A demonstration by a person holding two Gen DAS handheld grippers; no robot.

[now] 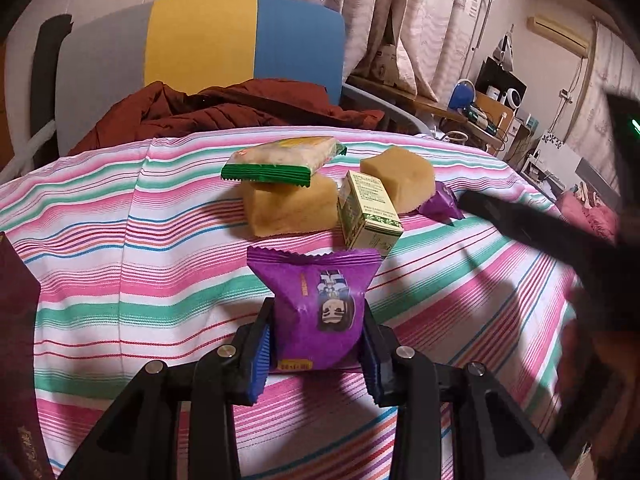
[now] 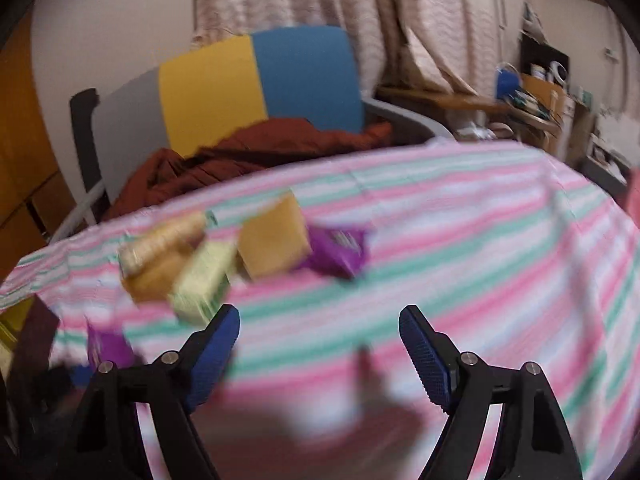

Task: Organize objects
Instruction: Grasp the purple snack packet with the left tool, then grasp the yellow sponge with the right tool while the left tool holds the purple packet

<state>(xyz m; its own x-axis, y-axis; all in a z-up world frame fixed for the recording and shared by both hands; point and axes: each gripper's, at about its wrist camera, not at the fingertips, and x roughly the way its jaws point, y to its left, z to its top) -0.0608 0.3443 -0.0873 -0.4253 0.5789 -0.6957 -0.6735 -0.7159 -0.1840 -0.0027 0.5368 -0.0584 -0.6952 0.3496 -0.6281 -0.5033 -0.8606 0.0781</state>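
My left gripper (image 1: 316, 344) is shut on a purple snack packet (image 1: 320, 312) just above the striped tablecloth (image 1: 120, 264). Beyond it lie two yellow sponge blocks (image 1: 288, 208) (image 1: 400, 180), a green-edged cracker pack (image 1: 280, 160) on the nearer block, a small green box (image 1: 368, 212) and a second purple packet (image 1: 440, 204). My right gripper (image 2: 320, 352) is open and empty over the cloth; its view is blurred. There the sponge blocks (image 2: 276, 236), box (image 2: 204, 280) and purple packet (image 2: 340, 252) lie ahead to the left. The right gripper's dark arm (image 1: 540, 224) shows at the right in the left wrist view.
A grey, yellow and blue chair (image 1: 200, 48) with a rust-red jacket (image 1: 216, 112) stands behind the table. A dark maroon object (image 1: 16, 340) is at the left edge. Cluttered shelves (image 1: 492, 100) and curtains fill the back right.
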